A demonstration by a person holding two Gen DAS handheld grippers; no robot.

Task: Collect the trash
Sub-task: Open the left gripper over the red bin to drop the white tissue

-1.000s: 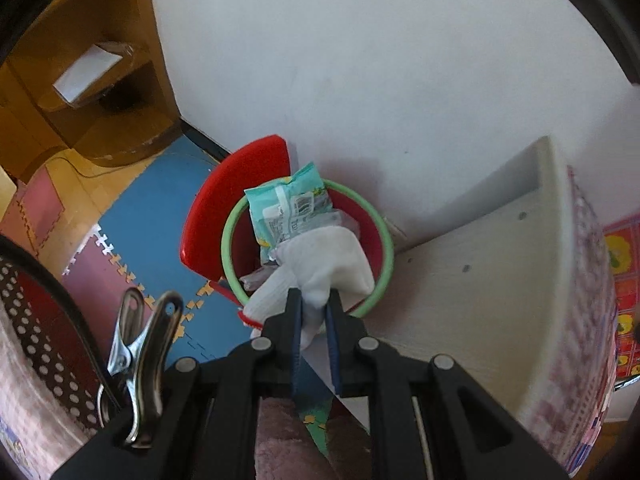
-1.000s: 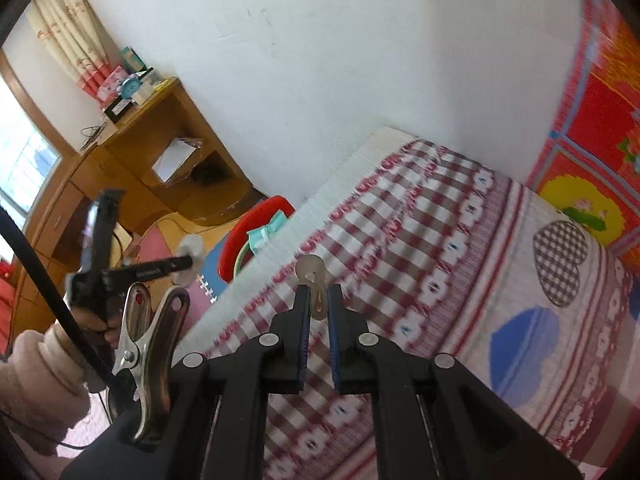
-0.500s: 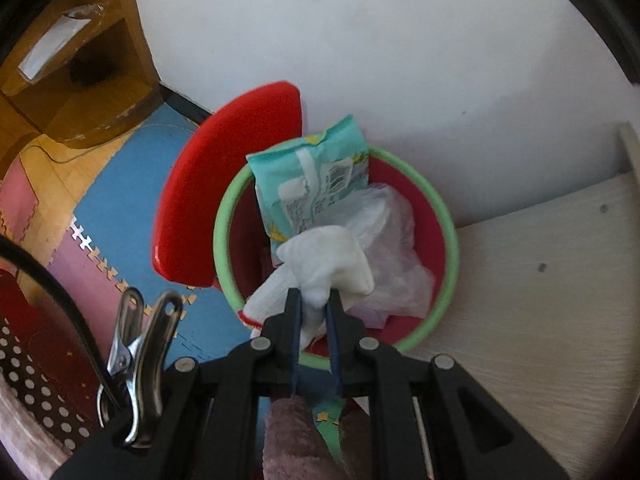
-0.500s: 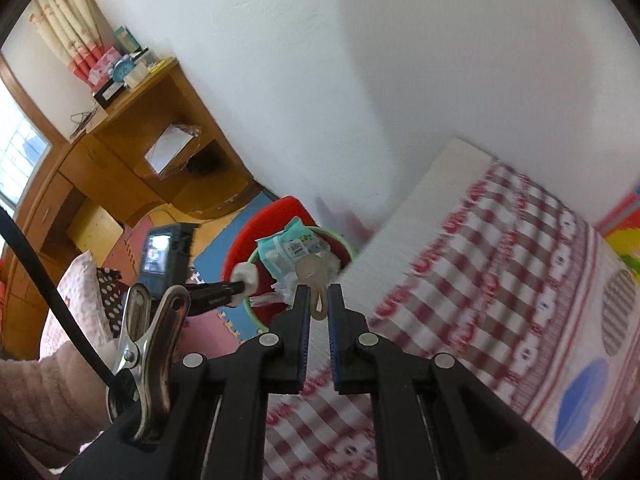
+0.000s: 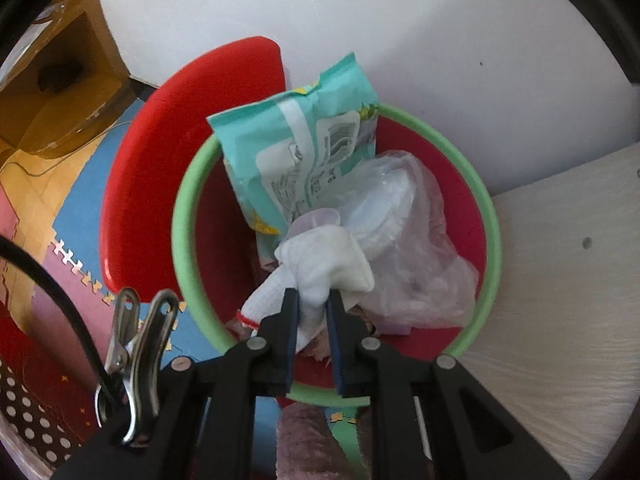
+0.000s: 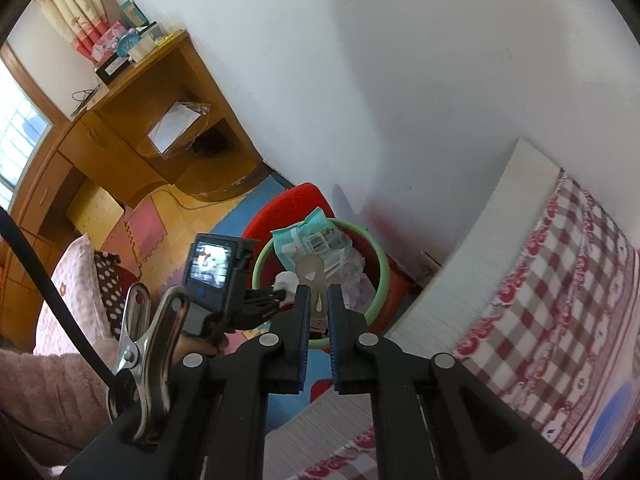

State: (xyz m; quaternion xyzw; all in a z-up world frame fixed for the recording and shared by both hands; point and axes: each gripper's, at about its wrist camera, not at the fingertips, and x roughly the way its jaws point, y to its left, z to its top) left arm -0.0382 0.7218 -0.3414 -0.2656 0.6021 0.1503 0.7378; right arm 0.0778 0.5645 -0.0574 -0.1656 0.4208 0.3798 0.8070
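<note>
A red trash bin with a green rim stands on the floor by the wall, its red lid tipped up behind it. Inside lie a teal wipes pack and a clear plastic bag. My left gripper points down into the bin. Its jaws are opening, with a white cloth still pinched between the pads. My right gripper hovers over the bed's edge, shut on a flat tan scrap, with the bin's rim beyond it. The left gripper shows at the bin.
A white bed frame with a red checked cover sits right of the bin. A wooden desk stands at the back left. Foam floor mats, a pink pillow and a person's pink sleeve are on the left.
My left gripper has sunk toward the bin with the white cloth, which now hangs inside the rim. My right gripper has swung left from over the bed toward the bin, still holding the tan scrap.
</note>
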